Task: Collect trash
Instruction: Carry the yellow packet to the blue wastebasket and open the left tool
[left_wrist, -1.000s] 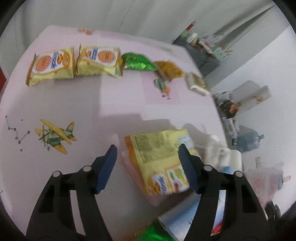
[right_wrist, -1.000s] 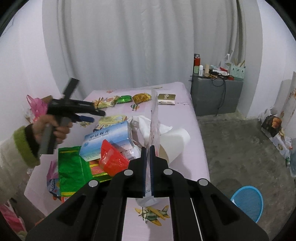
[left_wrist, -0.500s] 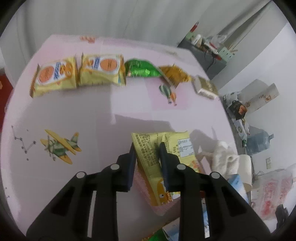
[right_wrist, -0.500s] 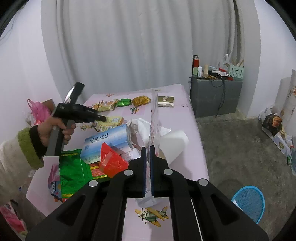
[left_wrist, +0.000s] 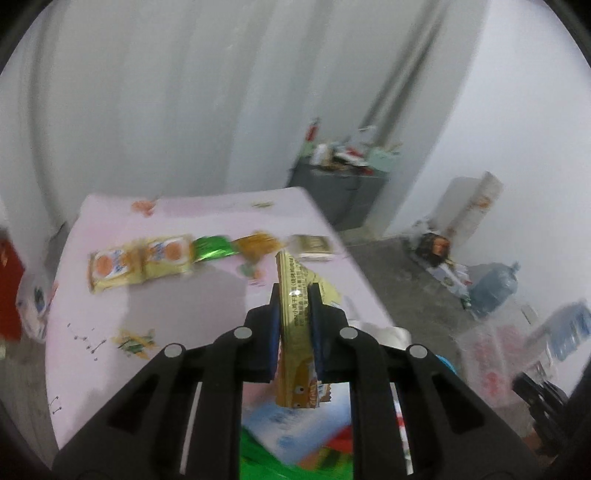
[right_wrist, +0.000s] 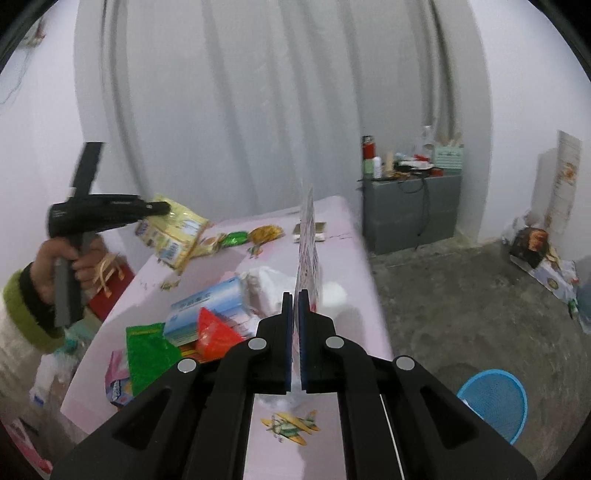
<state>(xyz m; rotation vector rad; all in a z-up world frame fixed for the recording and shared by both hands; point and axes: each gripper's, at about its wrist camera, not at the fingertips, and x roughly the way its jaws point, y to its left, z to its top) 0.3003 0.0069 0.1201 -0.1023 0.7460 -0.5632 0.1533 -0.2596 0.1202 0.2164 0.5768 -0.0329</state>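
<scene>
Yellow wrapper (left_wrist: 295, 317), centre frame: pinched in the just-closed jaws of the left gripper (left_wrist: 295, 325), clear of the pink bench (left_wrist: 166, 295), presumably for bagging; right gripper (right_wrist: 294, 332), jaws pressed together, pinching a clear plastic bag (right_wrist: 308, 251) upright to receive it.

Left claw (left_wrist: 293, 314) just closed, clamping wrapper; right claw (right_wrist: 295, 317) clamped shut.
</scene>
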